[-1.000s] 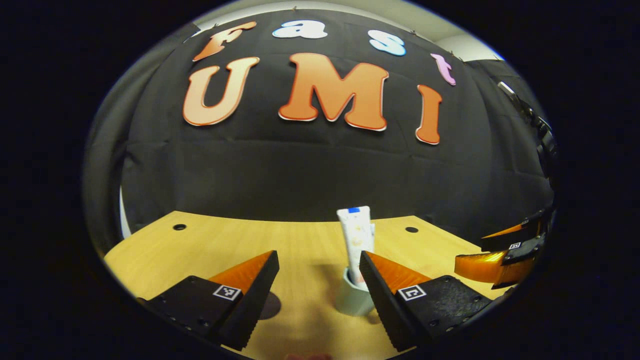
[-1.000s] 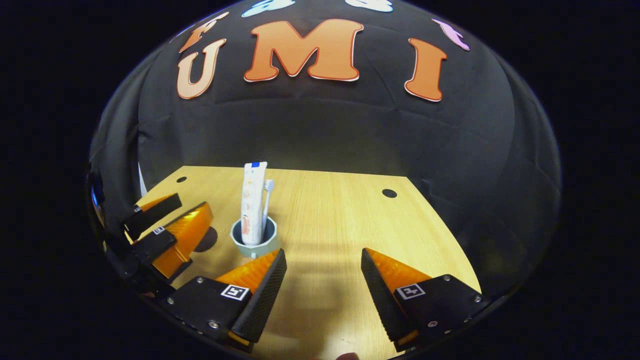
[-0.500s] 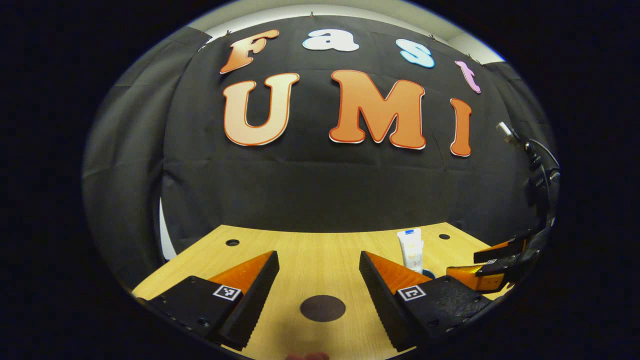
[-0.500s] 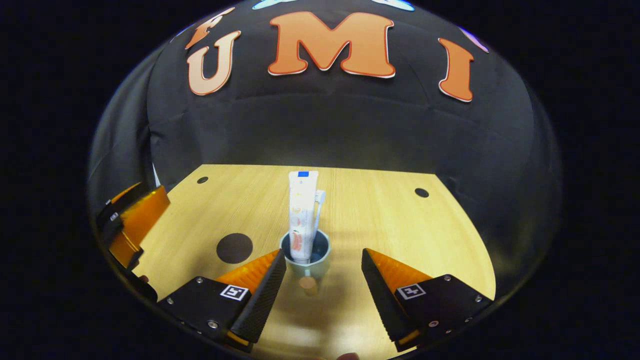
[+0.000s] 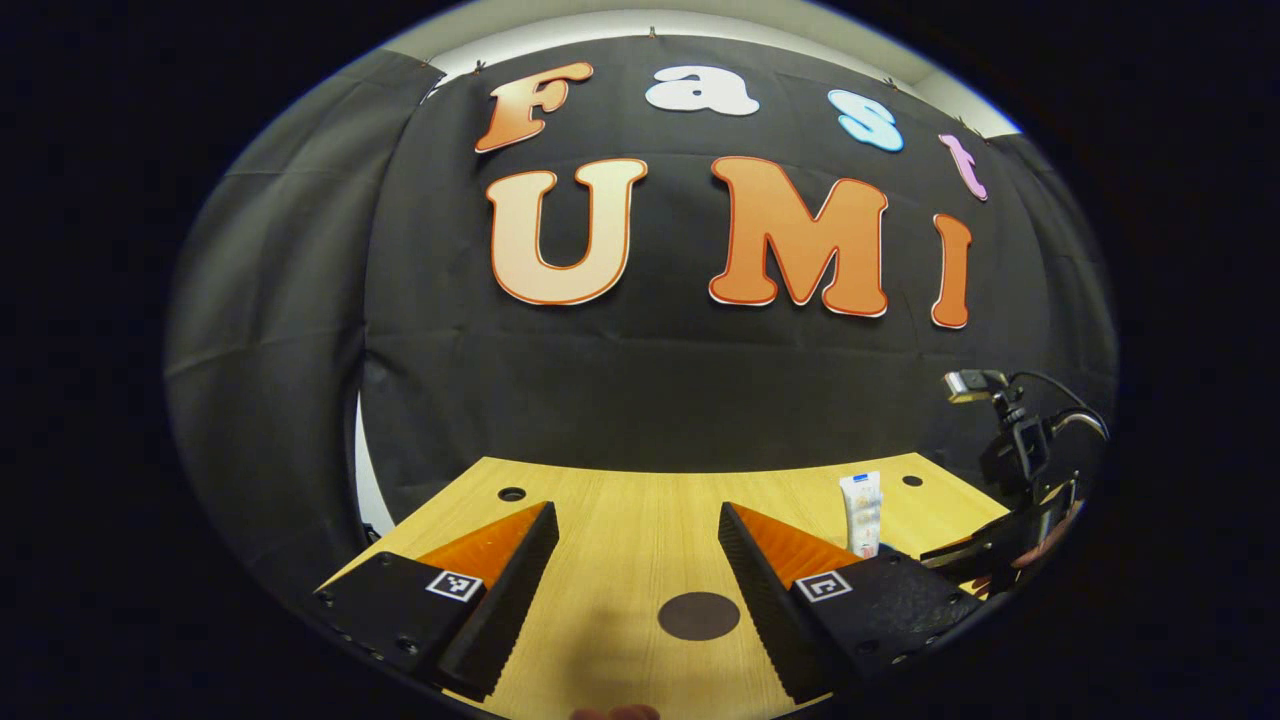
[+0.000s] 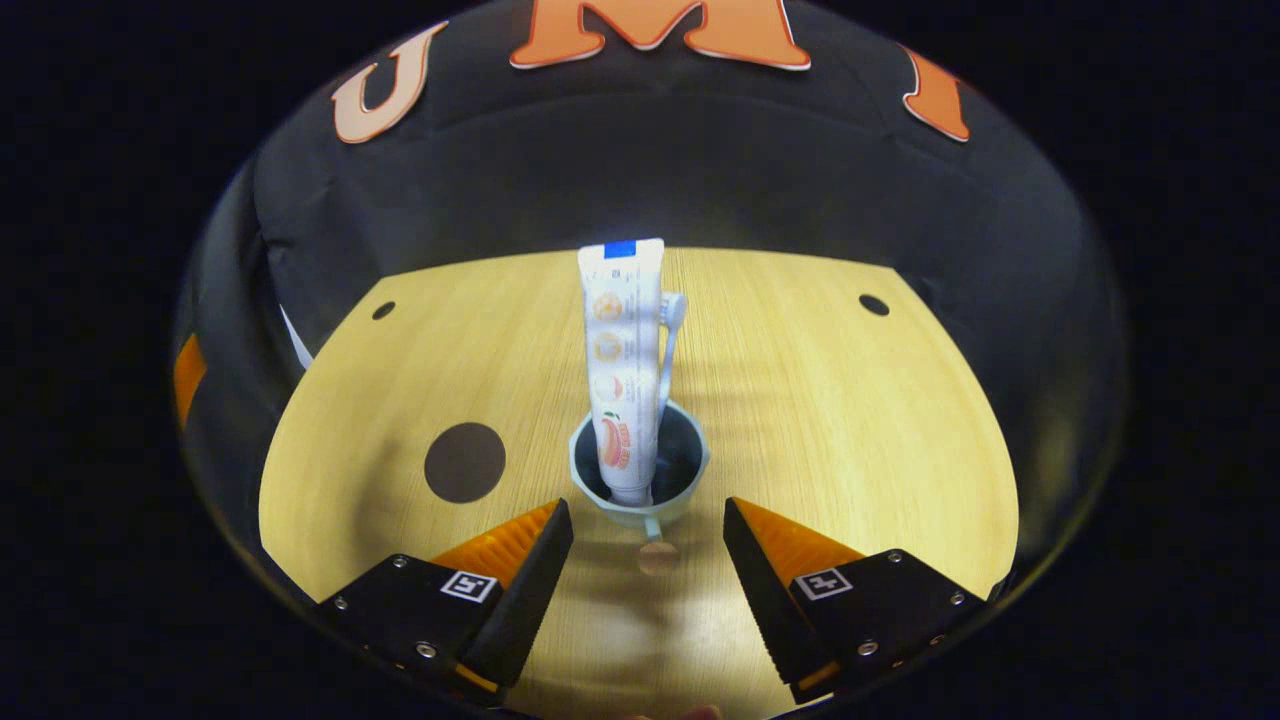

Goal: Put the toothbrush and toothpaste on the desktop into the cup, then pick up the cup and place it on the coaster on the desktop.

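Note:
In the right gripper view a pale cup (image 6: 640, 468) stands on the wooden desktop (image 6: 800, 420), holding an upright white toothpaste tube (image 6: 622, 350) and a toothbrush (image 6: 668, 325) behind it. My right gripper (image 6: 648, 535) is open, its fingers on either side of the cup's near rim and handle stub, just short of it. The dark round coaster (image 6: 464, 462) lies to the cup's left. In the left gripper view my left gripper (image 5: 637, 560) is open above the coaster (image 5: 698, 616); the toothpaste tube (image 5: 861, 513) rises at the right.
The desktop has small round holes near its back corners (image 6: 873, 304) (image 6: 383, 310). Black cloth walls close the back and sides. In the left gripper view the right gripper's body with a cable (image 5: 1020, 450) sits at the far right edge.
My right gripper has moved forward and down toward the cup, which now sits between its fingers. My left gripper has swung left, away from the cup, bringing the coaster before it.

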The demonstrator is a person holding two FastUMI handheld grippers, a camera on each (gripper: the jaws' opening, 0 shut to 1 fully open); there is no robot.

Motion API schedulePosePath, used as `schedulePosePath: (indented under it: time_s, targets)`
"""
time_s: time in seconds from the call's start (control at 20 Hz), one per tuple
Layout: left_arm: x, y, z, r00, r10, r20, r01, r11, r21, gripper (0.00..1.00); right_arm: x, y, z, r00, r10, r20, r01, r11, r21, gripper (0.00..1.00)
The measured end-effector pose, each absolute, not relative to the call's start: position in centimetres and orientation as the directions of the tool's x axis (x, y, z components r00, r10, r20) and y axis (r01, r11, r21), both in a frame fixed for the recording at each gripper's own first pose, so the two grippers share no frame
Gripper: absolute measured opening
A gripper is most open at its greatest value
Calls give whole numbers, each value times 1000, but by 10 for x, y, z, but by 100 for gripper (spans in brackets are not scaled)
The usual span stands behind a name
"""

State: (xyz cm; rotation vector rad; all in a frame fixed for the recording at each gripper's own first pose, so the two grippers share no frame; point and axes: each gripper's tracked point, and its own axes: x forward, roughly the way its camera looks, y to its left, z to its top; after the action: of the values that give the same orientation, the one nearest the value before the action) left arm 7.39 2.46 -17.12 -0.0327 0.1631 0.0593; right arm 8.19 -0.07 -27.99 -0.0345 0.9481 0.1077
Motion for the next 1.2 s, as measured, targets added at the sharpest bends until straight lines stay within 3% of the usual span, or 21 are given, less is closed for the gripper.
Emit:
schedulePosePath:
  time_s: [0.3, 0.55, 0.75, 0.85, 0.95, 1.0, 1.05, 1.2]
  targets:
    - [85, 53, -171, 981, 80, -179, -82, 997, -3, 98, 85, 5, -319, 404, 58, -913, -86, 996, 25, 93]
    - [89, 68, -184, 970, 109, -216, -113, 994, -7, 97, 87, 7, -338, 319, 47, -946, -93, 995, 18, 88]
    - [91, 73, -197, 960, 119, -253, -129, 991, -22, 98, 84, 6, -341, 280, 43, -959, -99, 995, 16, 71]
    - [92, 71, -197, 959, 119, -257, -129, 991, -24, 97, 81, 8, -342, 266, 47, -963, -92, 995, 24, 55]
    - [92, 68, -196, 960, 112, -255, -122, 992, -21, 98, 80, 7, -344, 259, 38, -965, -89, 996, 15, 46]
    - [93, 65, -195, 961, 107, -255, -117, 993, -21, 97, 80, 7, -344, 256, 36, -966, -83, 996, 15, 29]
    - [92, 63, -196, 961, 102, -256, -112, 993, -24, 97, 81, 7, -343, 253, 33, -967, -83, 996, 13, 32]
    - [89, 60, -199, 958, 96, -271, -110, 993, -40, 98, 81, 5, -342, 253, 28, -967, -91, 996, 5, 26]
